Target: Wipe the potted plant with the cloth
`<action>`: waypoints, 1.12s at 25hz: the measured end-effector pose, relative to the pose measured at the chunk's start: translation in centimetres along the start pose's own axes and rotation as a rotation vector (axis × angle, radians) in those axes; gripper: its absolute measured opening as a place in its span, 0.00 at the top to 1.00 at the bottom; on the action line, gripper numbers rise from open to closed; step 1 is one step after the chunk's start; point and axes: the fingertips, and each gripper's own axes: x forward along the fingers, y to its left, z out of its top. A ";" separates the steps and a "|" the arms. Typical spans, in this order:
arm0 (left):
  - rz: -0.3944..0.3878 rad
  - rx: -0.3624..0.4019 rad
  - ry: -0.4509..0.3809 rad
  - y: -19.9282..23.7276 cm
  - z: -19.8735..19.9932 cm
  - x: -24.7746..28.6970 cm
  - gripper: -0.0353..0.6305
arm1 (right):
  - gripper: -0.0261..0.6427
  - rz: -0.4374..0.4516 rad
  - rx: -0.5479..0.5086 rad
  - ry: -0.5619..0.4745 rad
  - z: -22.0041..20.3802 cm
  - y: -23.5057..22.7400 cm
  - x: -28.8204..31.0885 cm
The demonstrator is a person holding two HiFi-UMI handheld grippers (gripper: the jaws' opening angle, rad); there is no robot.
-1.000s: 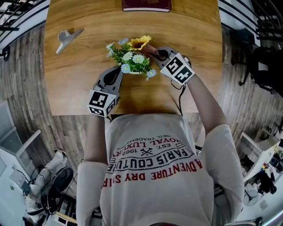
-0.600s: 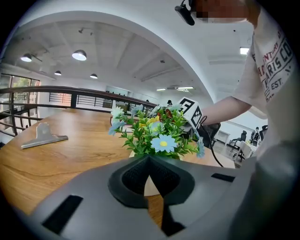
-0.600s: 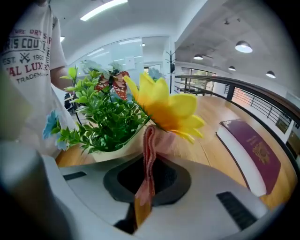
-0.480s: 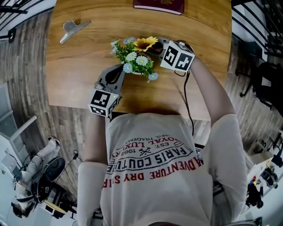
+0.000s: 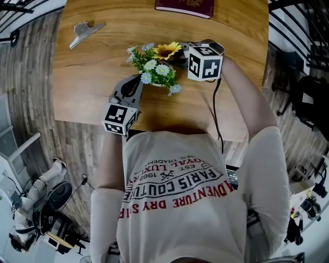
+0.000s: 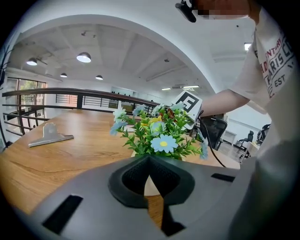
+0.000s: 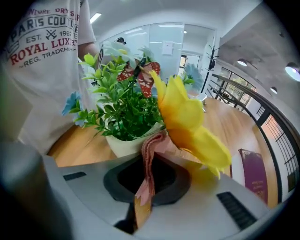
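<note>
The potted plant (image 5: 157, 66) stands mid-table: a cream pot (image 7: 125, 143) with green leaves, small blue and white daisies and one big yellow sunflower (image 7: 187, 123). My right gripper (image 7: 147, 169) is shut on a folded pink cloth (image 7: 157, 140), whose free end lies against the underside of the sunflower's petals. In the head view the right gripper (image 5: 182, 55) reaches in from the plant's right. My left gripper (image 6: 149, 160) is shut, its tips at the pot's near left side (image 5: 140, 82) under the foliage. Whether it pinches the rim is hidden.
A metal clip (image 5: 87, 32) lies at the wooden table's (image 5: 92, 77) far left. A dark red book (image 5: 185, 6) rests at the far edge. The table's near edge runs just in front of the person's chest. A railing and office chairs surround the table.
My right gripper has rolled about its own axis while staying at the sunflower with the cloth, so its marker cube now shows another face. The left gripper has kept still.
</note>
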 end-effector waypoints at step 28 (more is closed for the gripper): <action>0.020 -0.003 -0.063 0.2 0.6 -0.7 0.92 | 0.91 -0.218 0.565 0.076 -2.1 4.3 -4.6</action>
